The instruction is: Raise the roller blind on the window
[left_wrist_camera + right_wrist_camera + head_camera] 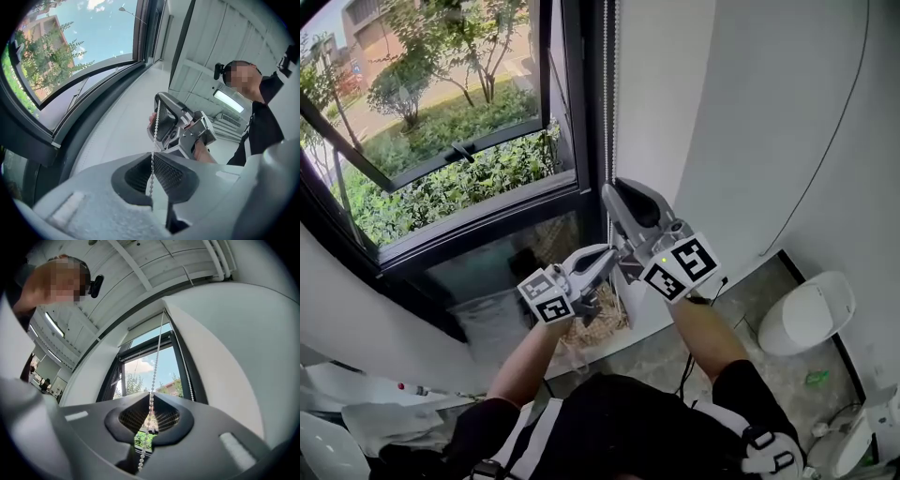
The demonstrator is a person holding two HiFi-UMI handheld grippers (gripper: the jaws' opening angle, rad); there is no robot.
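Head view: a person stands at a dark-framed window point(441, 141), holding a gripper in each hand. Both are lifted to a thin bead chain point(607, 94) that hangs down the frame's right edge, beside a white wall point(722, 112). The right gripper point(611, 192) sits higher, with the left gripper point(612, 258) just below it.

Left gripper view: the left gripper point(152, 157) is pinched onto the bead chain point(154, 136). The beads run up from it to the right gripper point(158, 101), which is clamped on the same chain.

Right gripper view: the right gripper point(151, 397) is clenched on the bead chain point(157, 357), and a few beads dangle below the grip. The chain rises straight up to a pale roller blind point(143, 329) across the top of the window point(140, 376) — trees and blue sky fill the glass beneath.
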